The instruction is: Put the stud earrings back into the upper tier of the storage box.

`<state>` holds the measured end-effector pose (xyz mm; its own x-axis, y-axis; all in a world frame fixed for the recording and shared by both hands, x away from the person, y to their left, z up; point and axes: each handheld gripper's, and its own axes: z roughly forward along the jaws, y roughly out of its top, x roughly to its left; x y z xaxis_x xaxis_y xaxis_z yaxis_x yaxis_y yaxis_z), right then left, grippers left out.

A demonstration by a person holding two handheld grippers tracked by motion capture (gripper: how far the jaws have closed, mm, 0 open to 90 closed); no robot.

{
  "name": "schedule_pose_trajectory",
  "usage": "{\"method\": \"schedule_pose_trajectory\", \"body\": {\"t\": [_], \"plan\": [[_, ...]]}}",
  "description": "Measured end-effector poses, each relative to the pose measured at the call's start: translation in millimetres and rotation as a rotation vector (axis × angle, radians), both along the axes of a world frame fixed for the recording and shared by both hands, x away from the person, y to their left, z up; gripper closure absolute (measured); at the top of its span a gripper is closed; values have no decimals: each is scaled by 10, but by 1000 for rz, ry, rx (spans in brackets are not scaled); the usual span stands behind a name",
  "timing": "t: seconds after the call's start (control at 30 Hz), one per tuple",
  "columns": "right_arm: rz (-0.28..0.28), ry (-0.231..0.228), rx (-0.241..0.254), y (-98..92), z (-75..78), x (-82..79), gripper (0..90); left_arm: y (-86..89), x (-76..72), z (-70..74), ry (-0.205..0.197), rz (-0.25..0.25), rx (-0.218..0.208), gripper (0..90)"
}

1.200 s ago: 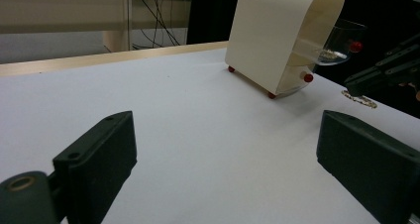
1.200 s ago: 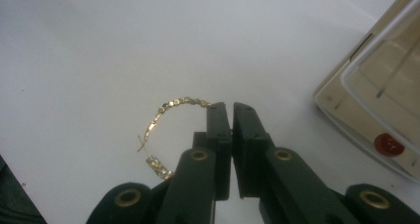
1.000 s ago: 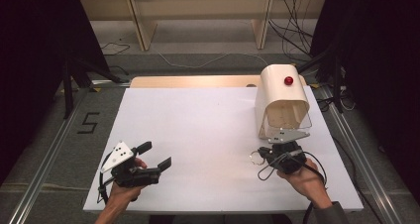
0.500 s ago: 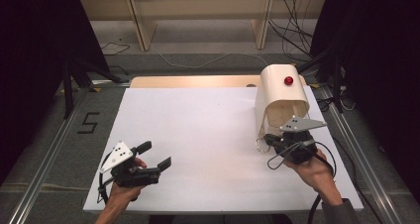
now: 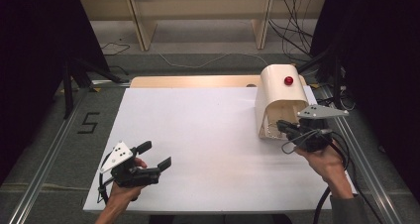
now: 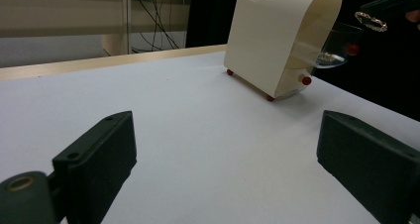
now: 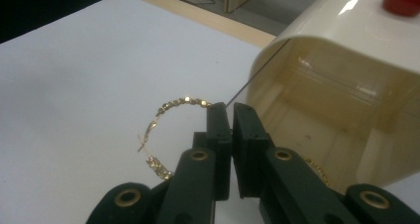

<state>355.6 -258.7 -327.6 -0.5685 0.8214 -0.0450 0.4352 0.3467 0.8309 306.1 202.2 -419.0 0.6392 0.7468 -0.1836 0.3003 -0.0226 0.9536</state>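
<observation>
Currently, a gold hoop (image 7: pixel 163 135) is pinched in the closed jaws of the right gripper (image 7: pixel 231 116), held above the table (image 5: pixel 208 135) at the open front of the cream box (image 5: pixel 278 99). The left gripper (image 5: pixel 157 155) rests released, well apart. The pinch should be kept firm and the hoop carried level, clear of the box's rim, so that snagging is avoided.
</observation>
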Motion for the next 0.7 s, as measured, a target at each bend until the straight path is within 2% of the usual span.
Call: {"method": "schedule_pose_trajectory", "body": {"t": [0.3,0.7], "plan": [[-58,-21,5,-106,72,141,868,0,1,-1,2,1,0,80],[-137,-17,-10,-239,41,292,867,0,-1,2,1,1,0,80]]}}
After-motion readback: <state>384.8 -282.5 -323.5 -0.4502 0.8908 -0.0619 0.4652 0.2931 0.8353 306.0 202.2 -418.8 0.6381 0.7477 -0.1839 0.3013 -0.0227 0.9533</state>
